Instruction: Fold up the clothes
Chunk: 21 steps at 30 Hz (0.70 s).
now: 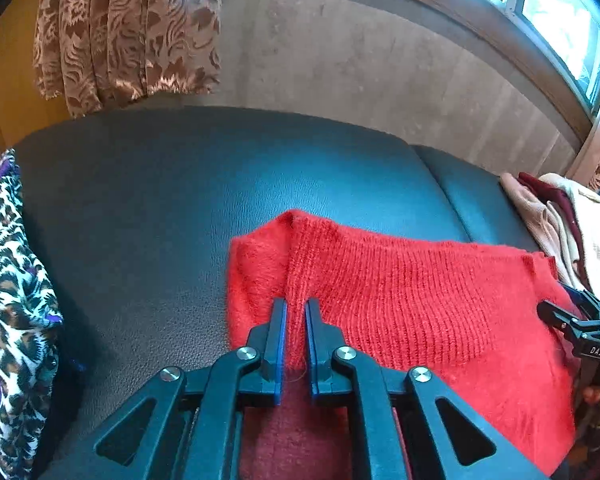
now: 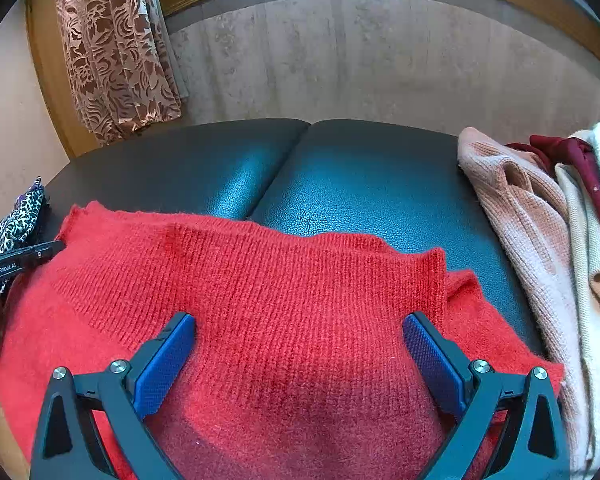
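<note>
Pinching a fold of the red knit sweater [image 1: 400, 292], your left gripper [image 1: 296, 312] is pressing its blue pads [image 1: 281, 320] nearly together, with a thin ridge of the knit caught between them near the garment's left end. No earlier view is supplied, so only the present grip is being reported.

Your right gripper [image 2: 298, 336] is hovering over the sweater's ribbed middle with its jaws spread wide; the blue pads [image 2: 168, 360] are lying well apart and are clamping nothing, though the fabric is spreading beneath and between them.

The sweater is lying across the dark leather-look padded surface [image 1: 160, 208], spanning the seam between its two cushions, with its near part hanging toward you. A pile of knitwear [image 2: 540, 232] in pink, cream and maroon is sitting at the right edge of the surface, just beside the sweater's right end. A leopard-print cloth [image 1: 12, 280] is resting at the left edge, apart from the sweater. A brown patterned curtain [image 1: 128, 32] is hanging against the wall behind the surface.
</note>
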### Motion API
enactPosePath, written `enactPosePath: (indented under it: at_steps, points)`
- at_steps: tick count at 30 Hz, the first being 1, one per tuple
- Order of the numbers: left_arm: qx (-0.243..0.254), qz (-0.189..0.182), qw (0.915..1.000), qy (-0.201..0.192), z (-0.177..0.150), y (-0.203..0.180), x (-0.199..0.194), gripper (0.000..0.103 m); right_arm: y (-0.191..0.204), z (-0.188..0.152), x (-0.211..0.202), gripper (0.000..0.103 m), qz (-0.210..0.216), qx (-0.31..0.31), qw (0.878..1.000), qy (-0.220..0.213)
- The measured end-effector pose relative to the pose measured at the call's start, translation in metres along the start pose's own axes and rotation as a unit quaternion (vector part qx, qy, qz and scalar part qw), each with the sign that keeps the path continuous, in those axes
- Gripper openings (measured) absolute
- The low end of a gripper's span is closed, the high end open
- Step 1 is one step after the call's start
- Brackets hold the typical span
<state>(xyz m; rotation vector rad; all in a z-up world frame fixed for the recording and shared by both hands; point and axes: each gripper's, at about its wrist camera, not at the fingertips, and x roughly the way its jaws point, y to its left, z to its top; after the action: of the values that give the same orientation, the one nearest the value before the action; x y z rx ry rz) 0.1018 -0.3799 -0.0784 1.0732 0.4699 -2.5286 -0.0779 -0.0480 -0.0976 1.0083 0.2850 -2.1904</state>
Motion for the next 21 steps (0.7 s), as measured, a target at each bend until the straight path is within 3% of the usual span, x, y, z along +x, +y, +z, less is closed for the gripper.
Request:
enactPosePath:
  at_steps: [2, 5, 8, 13, 15, 17, 21]
  points:
    - [-0.001, 0.008, 0.9997, -0.021, 0.004, -0.005, -0.012, 0.018, 0.0, 0.0, 0.0, 0.103, 0.001, 0.001, 1.0, 0.0]
    - [0.003, 0.015, 0.998, -0.062, 0.009, -0.016, -0.034, 0.017, 0.0, 0.0, 0.0, 0.103, 0.002, 0.002, 1.0, 0.003]
    - [0.033, -0.01, 0.9951, -0.092, 0.012, -0.044, -0.05, 0.025, 0.0, 0.002, 0.002, 0.103, 0.003, 0.004, 1.0, 0.013]
    - [0.092, -0.023, 0.9944, -0.045, -0.005, -0.088, -0.012, 0.025, 0.007, 0.004, 0.003, 0.103, -0.011, -0.014, 0.999, 0.029]
    - [0.077, -0.021, 0.9965, -0.023, -0.02, -0.086, 0.007, 0.027, 0.006, 0.004, 0.001, 0.103, -0.007, -0.013, 0.999, 0.034]
    - [0.048, -0.041, 0.9976, -0.029, -0.024, -0.078, 0.005, 0.028, 0.005, 0.004, -0.003, 0.103, -0.004, -0.011, 1.0, 0.029]
    - [-0.001, -0.091, 0.9956, -0.024, -0.024, -0.061, 0.007, 0.028, 0.013, 0.014, -0.021, 0.083, 0.009, -0.021, 1.0, 0.005]
